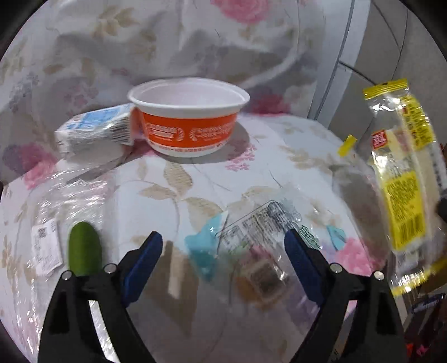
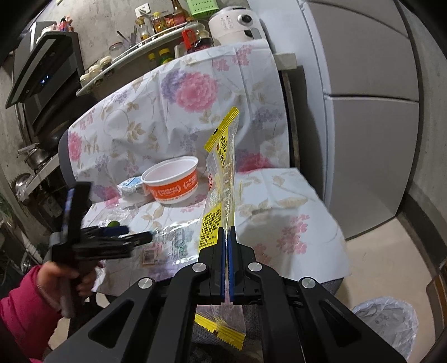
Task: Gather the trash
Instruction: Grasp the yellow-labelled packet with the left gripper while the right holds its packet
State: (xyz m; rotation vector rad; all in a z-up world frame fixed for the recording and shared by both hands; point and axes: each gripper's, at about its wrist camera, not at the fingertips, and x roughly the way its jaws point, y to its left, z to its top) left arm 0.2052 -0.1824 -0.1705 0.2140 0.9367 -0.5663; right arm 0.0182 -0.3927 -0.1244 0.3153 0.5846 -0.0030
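Note:
My right gripper (image 2: pixel 226 233) is shut on a yellow and clear plastic wrapper (image 2: pixel 220 178) and holds it upright above the floral-covered seat (image 2: pixel 279 201); the wrapper also shows in the left wrist view (image 1: pixel 402 178) at the right. My left gripper (image 1: pixel 223 240) is open, just above a clear printed wrapper (image 1: pixel 259 226) lying on the seat; the gripper also shows in the right wrist view (image 2: pixel 134 237). An orange and white paper bowl (image 1: pixel 188 117) and a crushed blue and white carton (image 1: pixel 95 128) sit at the back. A green cucumber piece in clear film (image 1: pixel 83 248) lies at the left.
A bin lined with a clear bag (image 2: pixel 388 321) stands on the floor at the lower right. A grey fridge (image 2: pixel 363 111) is to the right. A kitchen shelf with bottles (image 2: pixel 156 25) and a stove are behind the seat's floral-covered backrest (image 2: pixel 178 111).

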